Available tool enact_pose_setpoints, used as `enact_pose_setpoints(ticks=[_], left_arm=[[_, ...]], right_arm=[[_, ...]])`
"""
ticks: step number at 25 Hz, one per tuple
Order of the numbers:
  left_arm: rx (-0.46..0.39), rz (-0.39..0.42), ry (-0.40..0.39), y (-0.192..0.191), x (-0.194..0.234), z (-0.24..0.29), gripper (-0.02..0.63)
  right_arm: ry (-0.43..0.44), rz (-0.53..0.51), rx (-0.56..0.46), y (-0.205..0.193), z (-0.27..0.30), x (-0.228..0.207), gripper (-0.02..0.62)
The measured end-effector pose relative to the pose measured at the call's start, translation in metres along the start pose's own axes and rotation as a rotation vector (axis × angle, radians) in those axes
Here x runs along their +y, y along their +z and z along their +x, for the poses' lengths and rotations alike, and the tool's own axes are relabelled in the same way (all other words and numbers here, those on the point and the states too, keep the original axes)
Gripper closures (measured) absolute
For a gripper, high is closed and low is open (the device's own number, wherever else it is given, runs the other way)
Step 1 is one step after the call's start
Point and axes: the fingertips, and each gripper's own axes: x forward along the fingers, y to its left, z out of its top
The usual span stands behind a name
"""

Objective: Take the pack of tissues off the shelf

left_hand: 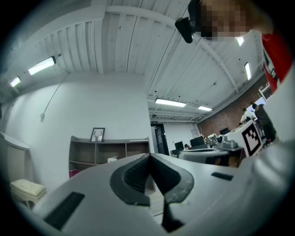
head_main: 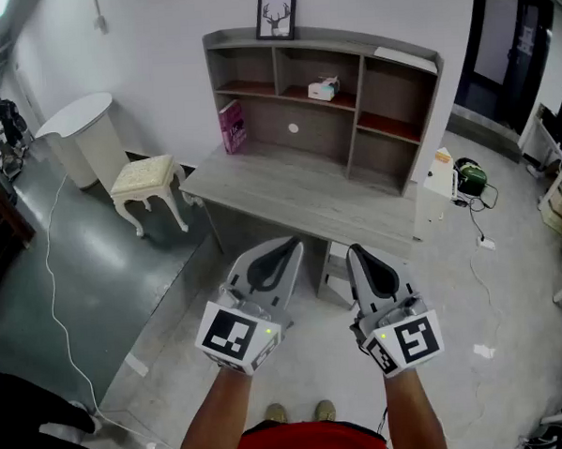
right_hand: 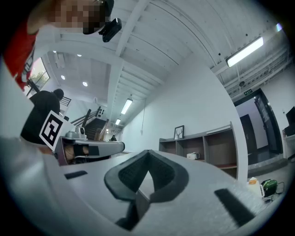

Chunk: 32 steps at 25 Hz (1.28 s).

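The pack of tissues (head_main: 323, 89) sits small and indistinct in the upper middle compartment of the shelf (head_main: 347, 43), above the table (head_main: 289, 190). Well short of it, the left hand-held gripper (head_main: 287, 246) and right hand-held gripper (head_main: 355, 253) hang empty, jaws together.

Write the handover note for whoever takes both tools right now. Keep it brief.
Left tool: shut, empty, held out short of the desk.
Right tool: shut, empty, beside the left one.
Pack of tissues: on the upper board in the middle section of the shelf, which stands at the back of the desk. Neither tool is near it.
Done: nothing yet; the pack is untouched.
Left: move up to the desk, open one tool, close it on the pack and lift it off the shelf.
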Motion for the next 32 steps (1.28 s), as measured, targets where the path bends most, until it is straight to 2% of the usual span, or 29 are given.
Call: enact_pose_setpoints(ticks=[15,20,26,32], left_arm=[[-0.001,-0.004,0.003,-0.002,-0.015,0.016,0.599],[0.004,0.000,0.007,-0.004,-0.027,0.034,0.598],[-0.003,-0.008,0.048,-0.003,-0.035,0.064,0.598],[0.007,-0.011,0.057,-0.009,-0.038,0.092,0.598]], right_arm=[[0.017,0.019,-0.002,-0.002,-0.010,-0.015,0.592],[0.029,0.022,-0.010,-0.002,-0.020,-0.034,0.591],[0.063,0.009,-0.028,0.002,-0.029,-0.065,0.592],[0.083,0.012,-0.041,-0.001,-0.021,-0.093,0.591]])
